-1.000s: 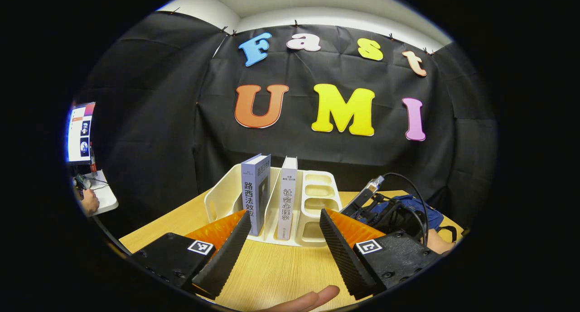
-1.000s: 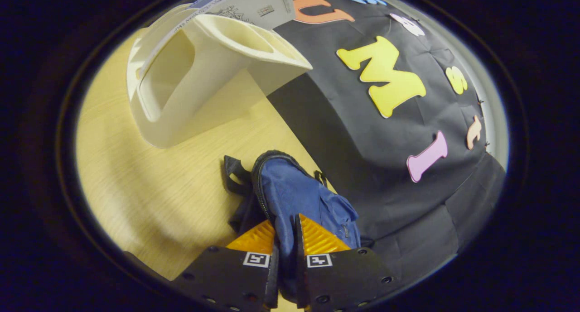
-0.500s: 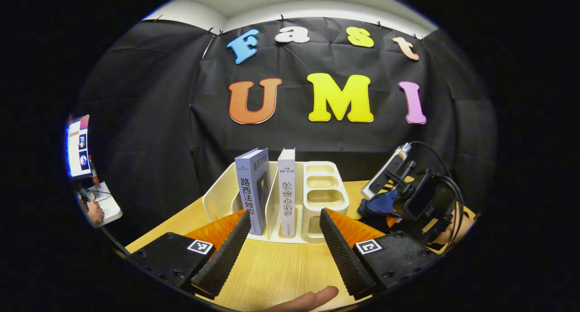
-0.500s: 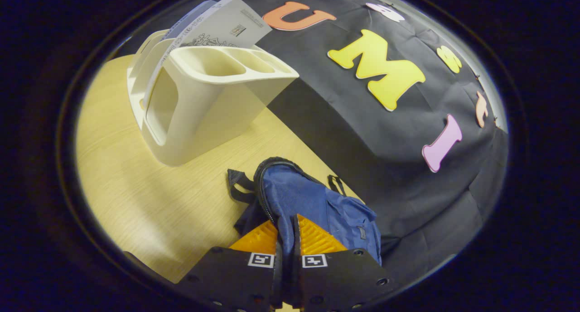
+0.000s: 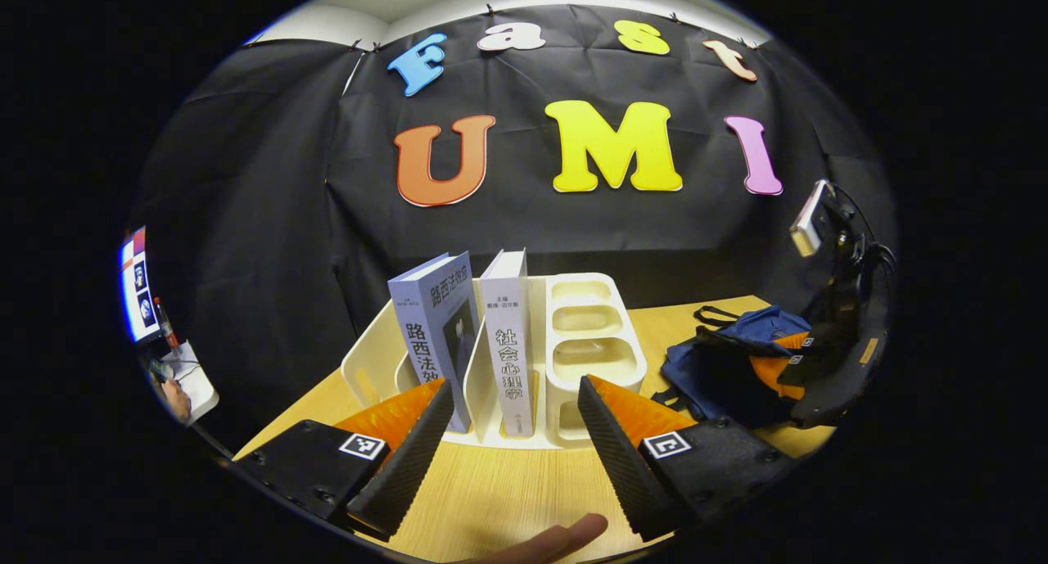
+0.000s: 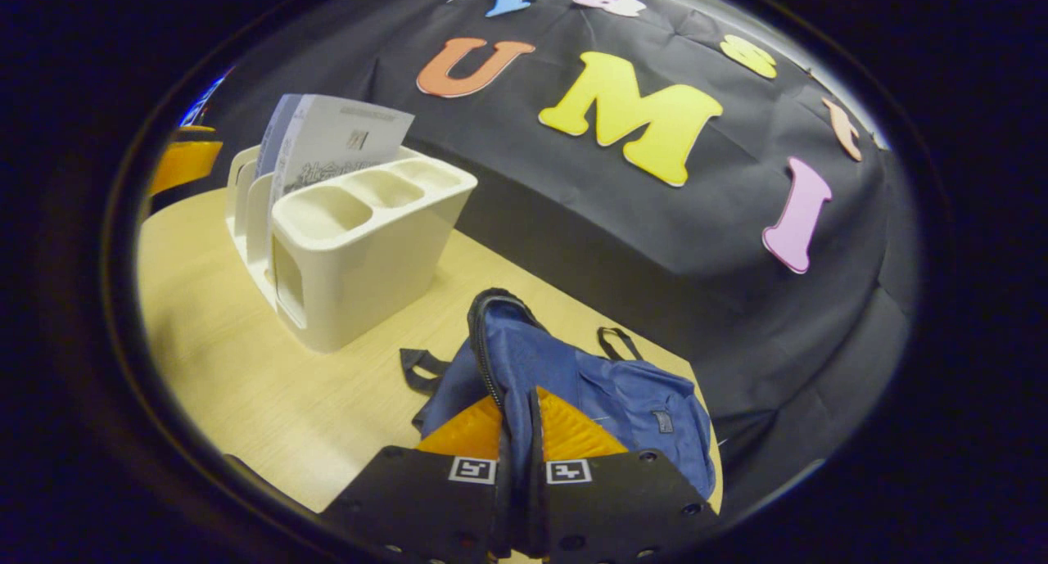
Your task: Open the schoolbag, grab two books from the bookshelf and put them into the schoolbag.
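The left gripper (image 5: 514, 433) is wide open with nothing between its fingers. Right in front of it stands the cream bookshelf (image 5: 594, 335), with the grey book (image 5: 430, 335) and the white book (image 5: 508, 343) standing up side by side in its slots. The right gripper (image 6: 517, 433) is squeezed tight on a fold of the blue schoolbag (image 6: 589, 384) (it sits on the wooden table (image 6: 237, 376), beside the bookshelf), off to the left gripper's right.

Blue schoolbag (image 6: 606, 384); two upright shelved books (image 5: 471, 335)
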The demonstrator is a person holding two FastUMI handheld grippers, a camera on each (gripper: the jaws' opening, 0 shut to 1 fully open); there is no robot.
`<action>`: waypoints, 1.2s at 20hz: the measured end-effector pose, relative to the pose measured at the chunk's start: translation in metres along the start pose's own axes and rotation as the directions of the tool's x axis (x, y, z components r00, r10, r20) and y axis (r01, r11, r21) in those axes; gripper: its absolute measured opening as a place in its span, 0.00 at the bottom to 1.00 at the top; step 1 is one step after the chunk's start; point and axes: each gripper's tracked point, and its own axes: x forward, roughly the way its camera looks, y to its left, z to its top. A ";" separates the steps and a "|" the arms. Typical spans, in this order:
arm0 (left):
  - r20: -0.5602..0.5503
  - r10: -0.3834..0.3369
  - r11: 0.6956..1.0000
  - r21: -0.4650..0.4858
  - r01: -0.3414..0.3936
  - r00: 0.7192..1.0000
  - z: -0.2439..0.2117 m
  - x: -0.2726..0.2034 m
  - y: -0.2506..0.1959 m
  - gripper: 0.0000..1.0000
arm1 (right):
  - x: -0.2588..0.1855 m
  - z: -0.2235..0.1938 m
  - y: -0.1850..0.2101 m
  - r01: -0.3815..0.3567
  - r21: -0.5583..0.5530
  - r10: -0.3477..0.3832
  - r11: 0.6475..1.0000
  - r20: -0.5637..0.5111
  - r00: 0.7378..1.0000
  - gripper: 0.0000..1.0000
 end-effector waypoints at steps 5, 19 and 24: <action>0.020 0.012 1.000 -0.013 -0.012 1.000 0.028 0.028 -0.003 0.98 | -0.013 0.011 -0.044 -0.002 0.097 -0.003 0.995 0.047 0.999 0.08; -0.047 -0.048 0.997 -0.070 0.044 0.998 0.126 0.089 0.022 0.95 | -0.039 0.013 -0.157 -0.025 0.286 -0.017 0.958 0.142 0.990 0.08; -0.193 -0.049 0.998 0.017 0.053 0.980 0.137 0.120 0.024 0.94 | -0.044 0.006 -0.173 -0.049 0.312 -0.004 0.949 0.167 0.986 0.08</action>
